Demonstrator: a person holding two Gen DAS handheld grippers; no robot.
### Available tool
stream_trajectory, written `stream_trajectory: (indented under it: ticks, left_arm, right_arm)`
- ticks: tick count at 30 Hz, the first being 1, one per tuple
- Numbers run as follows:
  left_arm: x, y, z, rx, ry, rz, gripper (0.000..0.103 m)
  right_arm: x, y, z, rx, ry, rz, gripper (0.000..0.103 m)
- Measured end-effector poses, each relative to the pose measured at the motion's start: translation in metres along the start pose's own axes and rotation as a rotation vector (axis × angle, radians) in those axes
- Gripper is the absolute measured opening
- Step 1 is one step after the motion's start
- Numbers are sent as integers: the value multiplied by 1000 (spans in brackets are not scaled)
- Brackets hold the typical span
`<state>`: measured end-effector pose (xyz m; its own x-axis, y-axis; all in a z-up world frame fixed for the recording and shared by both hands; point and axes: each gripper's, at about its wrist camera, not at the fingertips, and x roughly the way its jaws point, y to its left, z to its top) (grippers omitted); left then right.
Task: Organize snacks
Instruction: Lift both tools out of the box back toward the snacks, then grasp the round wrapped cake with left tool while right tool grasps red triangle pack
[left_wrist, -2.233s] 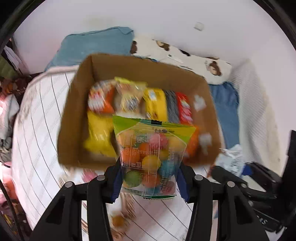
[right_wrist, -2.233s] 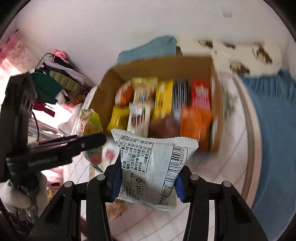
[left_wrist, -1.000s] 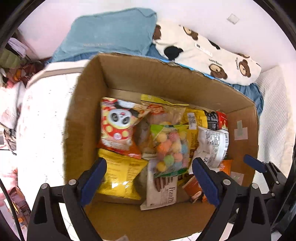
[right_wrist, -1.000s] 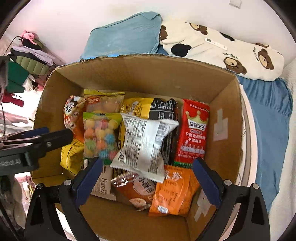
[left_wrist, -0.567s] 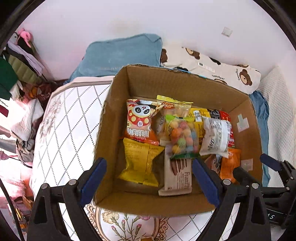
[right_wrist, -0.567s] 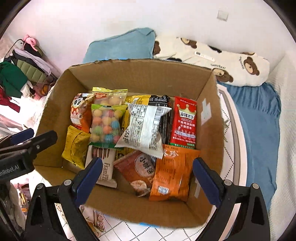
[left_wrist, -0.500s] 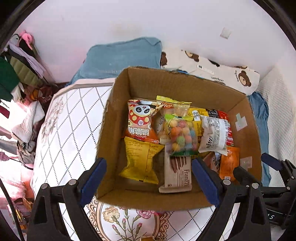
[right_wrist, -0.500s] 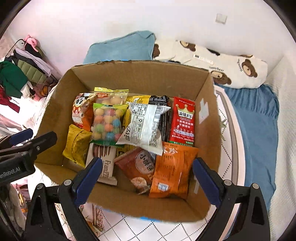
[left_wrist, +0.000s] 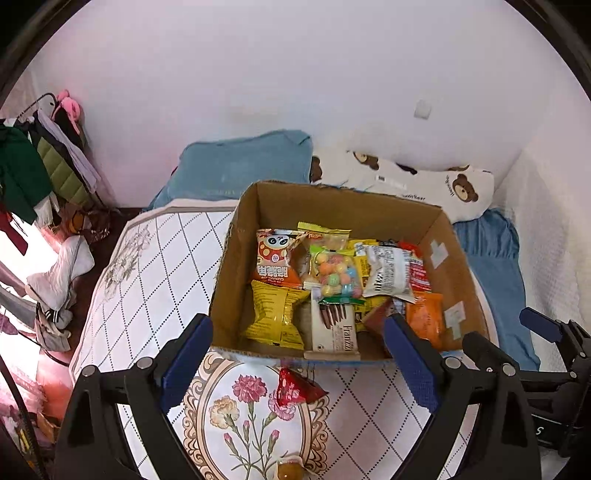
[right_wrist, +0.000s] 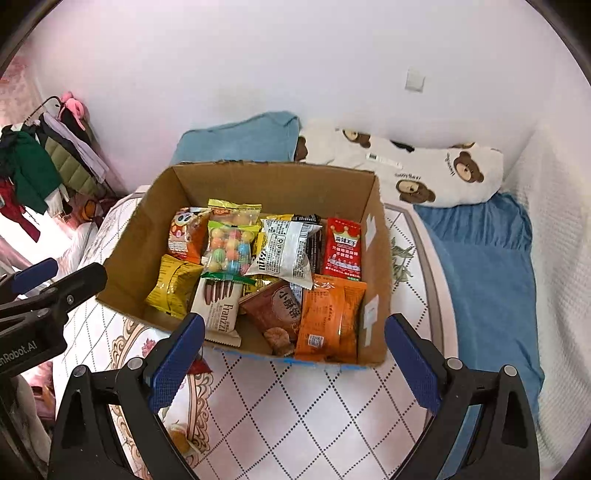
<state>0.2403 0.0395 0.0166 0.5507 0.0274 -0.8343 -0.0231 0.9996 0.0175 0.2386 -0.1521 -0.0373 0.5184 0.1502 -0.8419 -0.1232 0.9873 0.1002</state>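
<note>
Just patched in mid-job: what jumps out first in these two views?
The open cardboard box on the patterned bedspread, crammed with bright snack packets, a clear bag of coloured candy balls near its middle. A red wrapped snack lies outside, just before the box's near wall.

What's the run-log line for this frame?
left gripper: open, empty | right gripper: open, empty | cardboard box: holds snacks | red packet: outside box, on quilt

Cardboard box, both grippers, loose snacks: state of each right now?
Cardboard box: open top, upright, packed with snack packets.
Left gripper: fingers apart, holding nothing.
Right gripper: fingers apart, holding nothing.
Red wrapped snack: outside the box, lying on the quilt.
</note>
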Motion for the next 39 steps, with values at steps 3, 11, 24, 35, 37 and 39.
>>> stream_trajectory:
  ticks: [3, 11, 24, 35, 37, 39]
  left_arm:
    - [-14, -4, -8, 15, -24, -6, 95]
    - [-31, -13, -30, 20, -27, -3, 94]
    - [42, 63, -172, -162, 383, 126, 94]
    - [129, 20, -216, -28, 554, -63, 71]
    - [143, 12, -220, 23, 583, -59, 48]
    - [142, 15, -219, 32, 578, -82, 40]
  right_arm:
    - [-16, 0, -10, 5, -26, -1, 100]
    - [-47, -12, -35, 66, -61, 59, 100]
    - [39, 24, -127, 57, 200, 374, 64]
    - [79, 44, -165, 77, 286, 319, 55]
    - [79, 43, -166, 97, 290, 296, 55]
    - [79, 44, -167, 122, 290, 284, 55]
